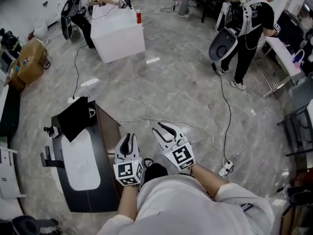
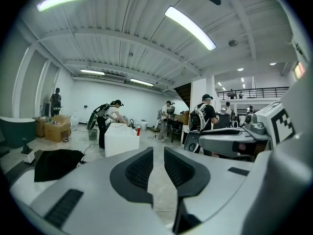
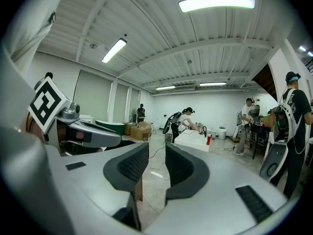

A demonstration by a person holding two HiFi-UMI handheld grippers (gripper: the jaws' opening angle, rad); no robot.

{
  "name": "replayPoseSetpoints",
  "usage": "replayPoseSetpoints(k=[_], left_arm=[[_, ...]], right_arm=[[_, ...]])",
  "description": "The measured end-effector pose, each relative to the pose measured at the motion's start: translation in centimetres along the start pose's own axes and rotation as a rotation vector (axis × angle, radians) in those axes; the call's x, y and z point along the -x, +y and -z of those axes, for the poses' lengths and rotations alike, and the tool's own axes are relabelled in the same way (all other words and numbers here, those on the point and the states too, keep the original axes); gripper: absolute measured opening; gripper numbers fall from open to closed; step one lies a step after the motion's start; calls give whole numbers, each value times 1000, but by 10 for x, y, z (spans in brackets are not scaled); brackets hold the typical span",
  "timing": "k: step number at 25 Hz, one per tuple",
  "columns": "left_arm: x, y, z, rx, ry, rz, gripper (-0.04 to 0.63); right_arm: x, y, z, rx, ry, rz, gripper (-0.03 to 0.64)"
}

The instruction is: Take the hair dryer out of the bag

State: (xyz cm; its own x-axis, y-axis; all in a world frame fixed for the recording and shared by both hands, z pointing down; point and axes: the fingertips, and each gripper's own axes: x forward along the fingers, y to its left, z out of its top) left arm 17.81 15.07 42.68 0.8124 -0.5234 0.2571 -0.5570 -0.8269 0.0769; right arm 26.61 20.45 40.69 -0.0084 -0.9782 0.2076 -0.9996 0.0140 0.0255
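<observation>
Evidently empty: left hand-held gripper (image 1: 128, 142) and right hand-held gripper (image 1: 164, 129), jaws slightly apart. Probably best to pin the limp black bag (image 1: 76, 117) on the desk (image 1: 93, 199) by its rim, then take the unseen dryer's rigid handle.

the floor (image 1: 176, 87) is glossy, grey-veined stone; the bag (image 1: 76, 117) is matt black cloth; the table (image 1: 105, 151) carries a smooth white top.

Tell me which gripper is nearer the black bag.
Left. The left gripper is just lower right of the black bag; the right gripper is farther right, beyond the left one.
</observation>
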Motion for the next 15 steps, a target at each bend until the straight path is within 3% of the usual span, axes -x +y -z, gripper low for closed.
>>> replayPoseSetpoints(k=[8, 15], left_arm=[[-74, 89, -29, 6, -8, 17, 83], [-113, 154, -13, 58, 40, -63, 83]], right_arm=[[-106, -14, -17, -4, 31, 24, 106], [-199, -15, -15, 3, 60, -64, 104]])
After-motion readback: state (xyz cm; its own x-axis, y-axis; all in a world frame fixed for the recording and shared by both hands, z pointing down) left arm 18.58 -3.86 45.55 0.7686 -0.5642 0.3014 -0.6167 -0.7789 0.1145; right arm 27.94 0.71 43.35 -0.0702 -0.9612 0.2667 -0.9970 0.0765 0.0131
